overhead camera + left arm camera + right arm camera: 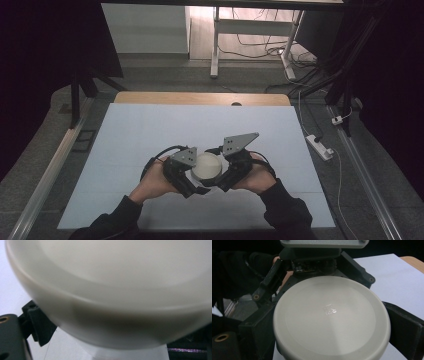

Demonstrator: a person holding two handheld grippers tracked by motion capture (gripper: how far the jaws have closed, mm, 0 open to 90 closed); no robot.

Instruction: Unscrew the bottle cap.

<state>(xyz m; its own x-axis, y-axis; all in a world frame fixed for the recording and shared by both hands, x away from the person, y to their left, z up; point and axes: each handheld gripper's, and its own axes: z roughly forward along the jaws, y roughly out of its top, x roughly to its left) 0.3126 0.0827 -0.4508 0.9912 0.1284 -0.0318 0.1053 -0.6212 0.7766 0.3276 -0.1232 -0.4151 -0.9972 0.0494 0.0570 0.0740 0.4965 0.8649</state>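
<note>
A person's two hands each hold a hand-held gripper over a white tabletop [150, 130]. Between them, toward the 6 o'clock edge of the tabletop, sits a round cream lid [207, 166]. The left hand-held gripper [192, 184] meets the lid from 9 o'clock, the right hand-held gripper [217, 184] from 3 o'clock. In the right gripper view, its black jaws press both sides of the lid [332, 320], clamped on it. In the left gripper view the lid [125, 290] looms close; I cannot tell whether those jaws grip it.

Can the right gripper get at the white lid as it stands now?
Probably yes: the right gripper already has its jaws on either side of the white lid, with nothing between. The left gripper flanks it from the opposite side.
</note>
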